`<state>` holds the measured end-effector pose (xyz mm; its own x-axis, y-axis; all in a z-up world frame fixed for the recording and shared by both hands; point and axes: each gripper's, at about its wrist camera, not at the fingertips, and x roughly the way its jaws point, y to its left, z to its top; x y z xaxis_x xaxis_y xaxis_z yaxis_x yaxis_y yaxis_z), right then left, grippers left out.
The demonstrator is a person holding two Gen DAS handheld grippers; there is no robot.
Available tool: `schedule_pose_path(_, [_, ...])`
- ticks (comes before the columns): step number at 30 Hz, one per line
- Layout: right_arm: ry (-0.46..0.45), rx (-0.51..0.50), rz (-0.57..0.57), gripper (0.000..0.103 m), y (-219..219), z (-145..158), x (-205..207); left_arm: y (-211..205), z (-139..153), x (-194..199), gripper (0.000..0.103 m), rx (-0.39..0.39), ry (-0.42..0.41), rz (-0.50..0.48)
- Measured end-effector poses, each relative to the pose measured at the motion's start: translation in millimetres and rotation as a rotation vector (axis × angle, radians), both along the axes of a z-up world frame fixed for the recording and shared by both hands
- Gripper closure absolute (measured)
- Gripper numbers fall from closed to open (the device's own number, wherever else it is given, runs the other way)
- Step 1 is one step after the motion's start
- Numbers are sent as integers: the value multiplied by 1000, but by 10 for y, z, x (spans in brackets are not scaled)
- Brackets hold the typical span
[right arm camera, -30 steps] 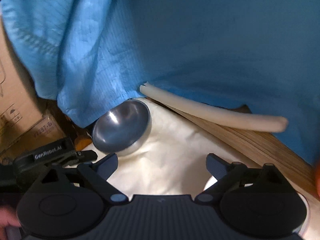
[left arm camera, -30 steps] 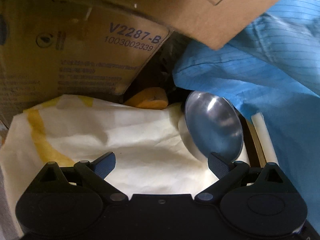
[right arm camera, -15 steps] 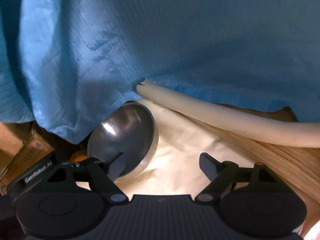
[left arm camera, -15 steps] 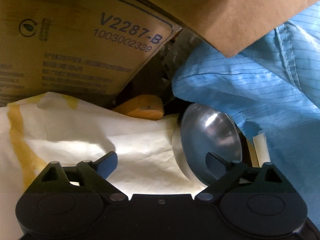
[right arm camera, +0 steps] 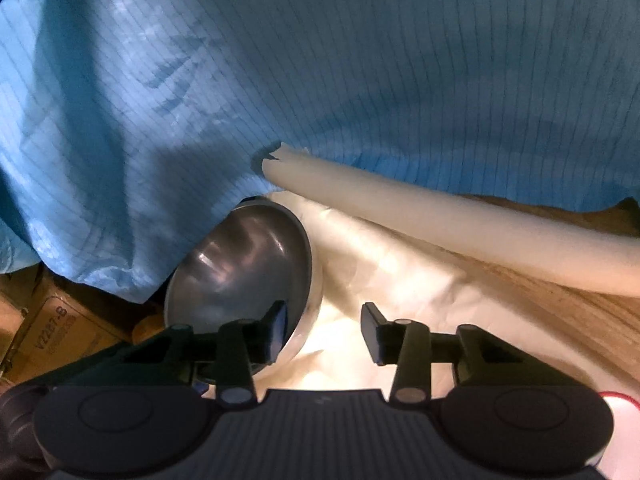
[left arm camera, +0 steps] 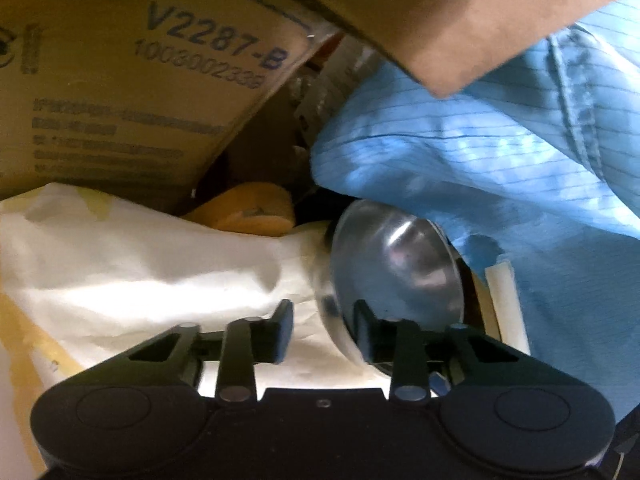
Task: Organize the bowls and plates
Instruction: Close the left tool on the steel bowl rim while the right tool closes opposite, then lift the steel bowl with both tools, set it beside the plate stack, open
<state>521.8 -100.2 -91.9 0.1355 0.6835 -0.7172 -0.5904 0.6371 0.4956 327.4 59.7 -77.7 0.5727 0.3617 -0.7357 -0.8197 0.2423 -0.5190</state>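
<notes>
One cardboard box (left arm camera: 120,92) stands at the left. One white cloth (left arm camera: 160,272) covers the desk (right arm camera: 560,304). One shiny metal bowl (left arm camera: 396,272) leans on its edge beside the blue fabric (right arm camera: 320,60). The left tool (left arm camera: 323,330) and right tool (right arm camera: 324,334) are closing, each with the bowl's rim between its jaws, not pressing.

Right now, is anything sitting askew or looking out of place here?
Yes. The steel bowl is tipped up on its rim on the crumpled white cloth, its open side facing the cameras, partly under blue fabric. Both the left gripper and right gripper are closing astride its rim.
</notes>
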Motion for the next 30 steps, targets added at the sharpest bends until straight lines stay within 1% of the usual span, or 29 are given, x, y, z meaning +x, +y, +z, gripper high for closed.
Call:
schedule_pose_path(1, [0,1,0,68,17,-12,-15,-2,5,17,81,3,-3,-11])
schedule_pose_path(2, [-2,-3,-1,70,47,-23,-8,-5,11,32,82,8,-4,-23])
schedule_pose_path(5, [-11,-15,1,85,74,-25,-85,-12,20,35,85,13,-7,-38])
schedule_pose_path(7, [-23,-34,0,85,70,-18,-141,-27,22,15,85,6,-6,-50])
schedule_pose_path(10, [-17,-48,-8,85,7,-4,-237,-79,22,-56,85,-5,-4,-81])
schedule_pose_path(16, [-15,-72,-36,85,-262,56,-552,-243,79,-230,85,-34,8,-193])
schedule_pose_path(19, [7,-75,-60,85,-418,58,-719,-338,92,-344,85,-56,23,-254])
schedule_pose_path(23, [42,-90,-93,85,-614,60,-957,-463,130,-510,85,-66,50,-336])
schedule_pose_path(26, [78,-91,-118,84,-690,82,-1110,-490,160,-608,85,-85,79,-383])
schedule_pose_path(30, [114,-83,-135,84,-733,52,-1335,-535,218,-884,85,-107,111,-431])
